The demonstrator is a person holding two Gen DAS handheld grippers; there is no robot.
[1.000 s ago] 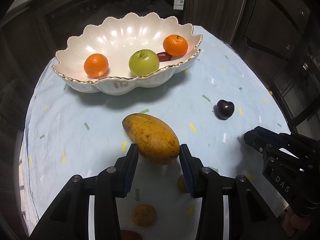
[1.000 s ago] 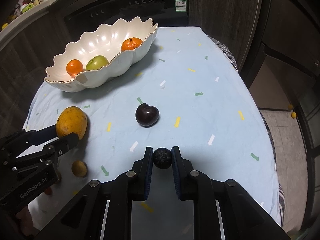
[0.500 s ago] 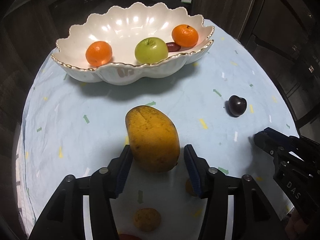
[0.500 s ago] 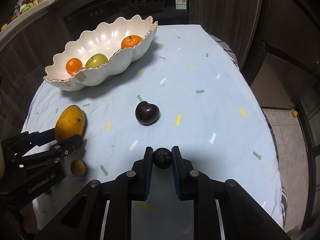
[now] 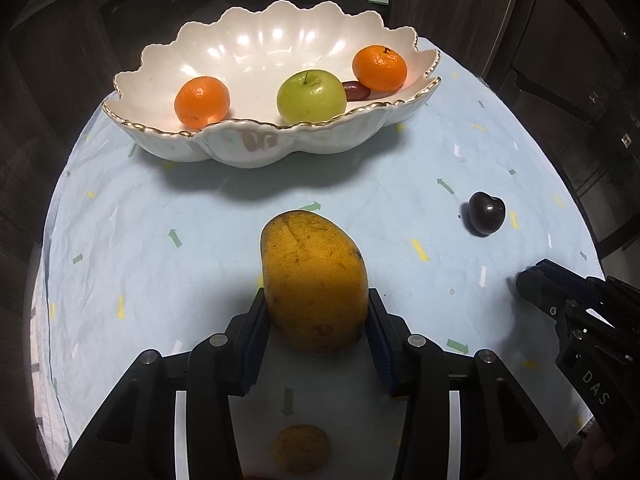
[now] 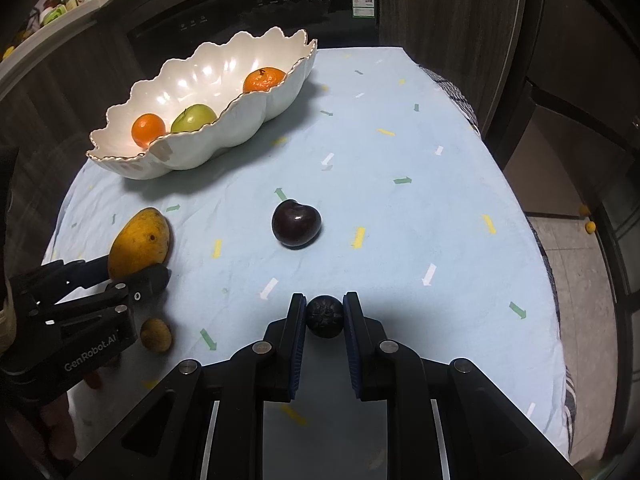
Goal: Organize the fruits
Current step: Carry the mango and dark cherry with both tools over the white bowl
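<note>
The left gripper [image 5: 316,312] has its jaws set against the two sides of a yellow-orange mango [image 5: 314,280]; they have just been closing, and the blue pads now press the fruit's near half, while its far end points toward the bowl. From the right wrist camera the mango appears low over the pale blue tablecloth [image 6: 400,220], though whether it touches the cloth cannot be told. The right gripper [image 6: 324,316] is closed tight on a small, dark, rough-skinned round fruit [image 6: 325,316], pinched between its fingertips above the near part of the table. A white scalloped bowl [image 5: 256,148] with a gold rim stands at the far side of the cloth and holds two mandarins, one at its left [image 5: 202,102] and one at its right [image 5: 379,68], a green apple [image 5: 311,96] between them, and a small dark red fruit [image 5: 356,91] tucked between the apple and the right mandarin. A dark purple plum [image 6: 296,224] lies alone on the cloth, between the bowl and the right gripper. A small brownish-yellow fruit [image 6: 156,334] rests on the cloth just beside the left gripper's body, near the table's front edge.
</note>
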